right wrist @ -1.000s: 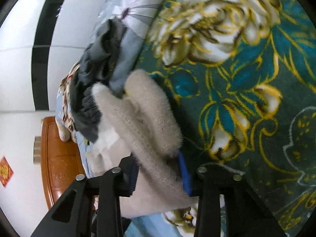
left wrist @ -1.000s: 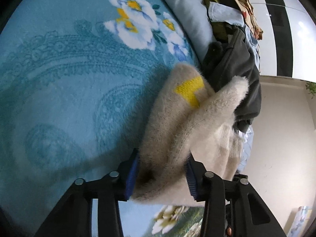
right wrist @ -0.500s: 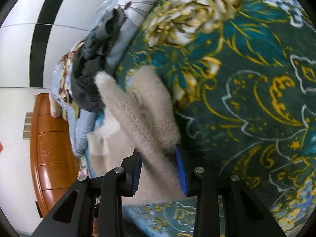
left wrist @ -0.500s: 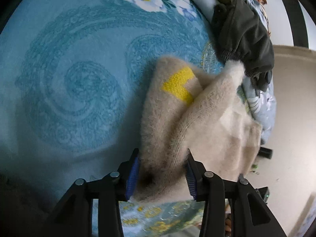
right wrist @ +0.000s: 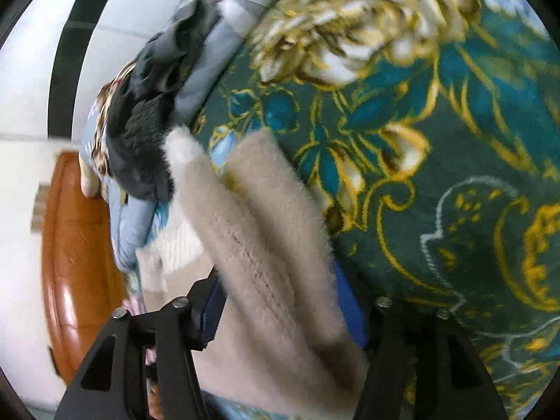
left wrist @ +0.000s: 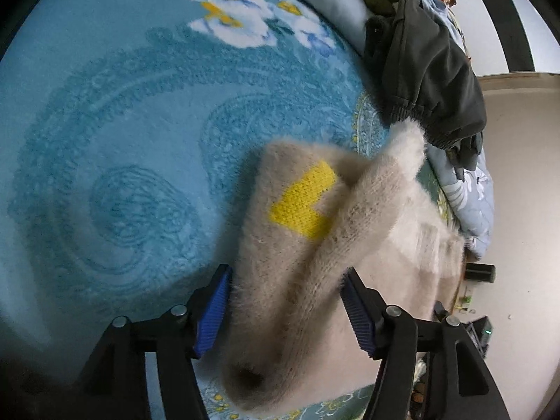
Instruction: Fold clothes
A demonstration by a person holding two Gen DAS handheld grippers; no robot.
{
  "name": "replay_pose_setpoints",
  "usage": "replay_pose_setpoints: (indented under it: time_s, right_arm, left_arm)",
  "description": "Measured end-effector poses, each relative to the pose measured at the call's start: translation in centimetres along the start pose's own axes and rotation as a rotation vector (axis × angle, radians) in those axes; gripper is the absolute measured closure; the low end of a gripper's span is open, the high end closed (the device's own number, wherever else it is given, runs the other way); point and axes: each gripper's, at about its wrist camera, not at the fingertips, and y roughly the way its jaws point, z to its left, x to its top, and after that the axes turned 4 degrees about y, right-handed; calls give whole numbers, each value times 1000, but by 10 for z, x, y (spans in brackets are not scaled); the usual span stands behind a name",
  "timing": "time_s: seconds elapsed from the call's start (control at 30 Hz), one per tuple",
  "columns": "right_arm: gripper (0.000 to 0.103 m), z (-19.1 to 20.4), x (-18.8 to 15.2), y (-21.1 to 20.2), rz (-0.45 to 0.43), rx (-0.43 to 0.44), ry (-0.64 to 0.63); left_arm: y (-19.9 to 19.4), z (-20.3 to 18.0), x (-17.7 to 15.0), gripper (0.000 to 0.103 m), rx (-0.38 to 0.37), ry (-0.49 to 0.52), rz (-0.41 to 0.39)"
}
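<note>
Beige fuzzy sweater (left wrist: 308, 245), bunched above the blue blanket (left wrist: 105, 140), which I hold clamped in both my left gripper (left wrist: 285, 309) and right gripper (right wrist: 283, 309); its slack fluffy knit may slip, or its cuff snag the dark clothes (left wrist: 430, 63).

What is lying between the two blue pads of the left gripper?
In the left wrist view, a bunched fold of the beige sweater fills the left gripper; its yellow patch lies just beyond.
</note>
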Motion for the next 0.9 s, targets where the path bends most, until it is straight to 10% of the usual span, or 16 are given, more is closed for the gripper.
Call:
replay_pose_setpoints:
  time_s: [0.4,0.9]
  right_arm:
    - [69,34,-9,-17,4,88,-18]
    - [70,180,-16,-8,94,220,-231]
  left_arm:
    - [-20,-15,-15,69,-25,118,-62]
    - [-111,-34,44,73,-174,70,-288]
